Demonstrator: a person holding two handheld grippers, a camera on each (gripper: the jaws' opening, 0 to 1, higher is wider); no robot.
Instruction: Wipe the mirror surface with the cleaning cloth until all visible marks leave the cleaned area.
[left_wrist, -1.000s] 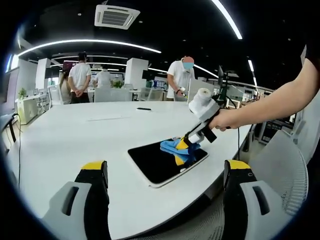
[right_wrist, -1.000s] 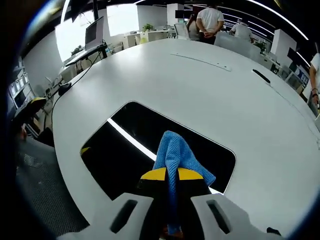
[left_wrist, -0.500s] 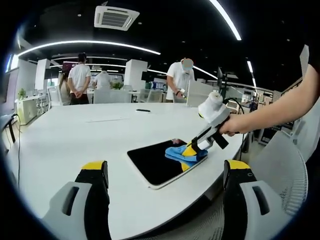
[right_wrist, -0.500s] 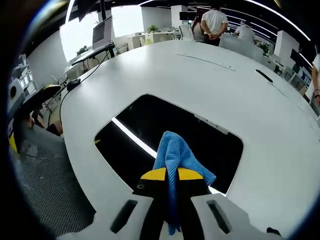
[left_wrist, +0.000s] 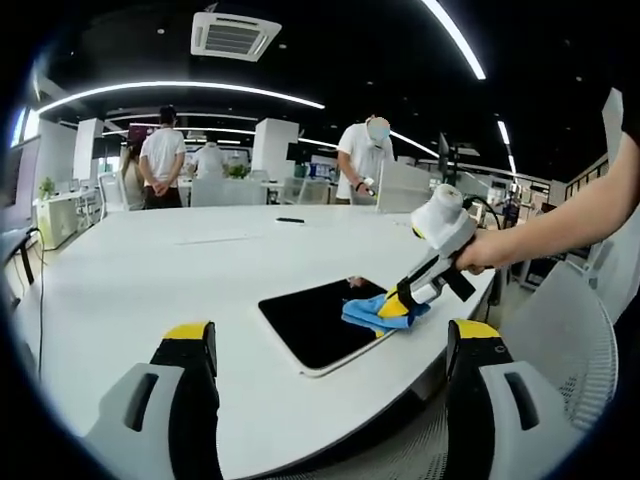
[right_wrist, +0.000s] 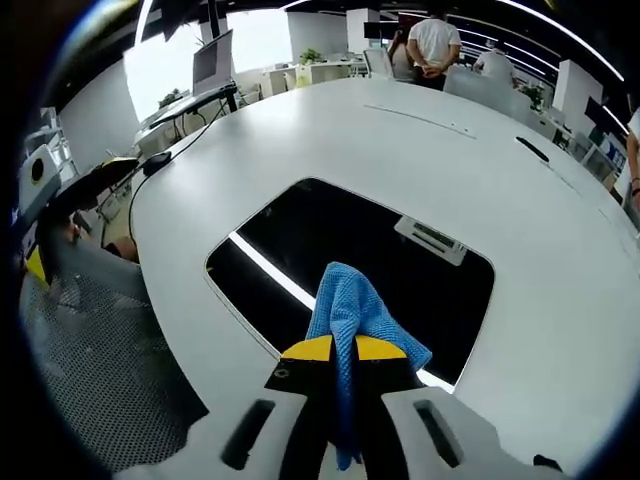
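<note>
- Right tool (right_wrist: 338, 352), with yellow-tipped jaws, is clenched on a blue cleaning cloth (right_wrist: 348, 308); the cloth's free end rests on the mirror.
- From the left gripper view, the right tool (left_wrist: 408, 298) presses the cloth (left_wrist: 375, 312) onto the mirror's right, near corner, close to the tabletop edge. A hand (left_wrist: 478, 257) holds it.
- Left tool (left_wrist: 335, 345) hangs back from the work, its jaws spread wide and holding nothing.
- Mirror (left_wrist: 315, 320) is a dark rectangle with rounded corners, lying flat on a large white tabletop (left_wrist: 150, 270). It reflects a bright ceiling light strip and an air vent.
- No smudges can be made out on the glass, so how much wiping remains is unclear.
- Risk, as a judgement: the cloth sits at the mirror's rim, so a further stroke outward could carry it off the glass or nudge the mirror toward the tabletop edge.
- No brand, label or readable writing is visible.
- People stand far off beyond the tabletop.
</note>
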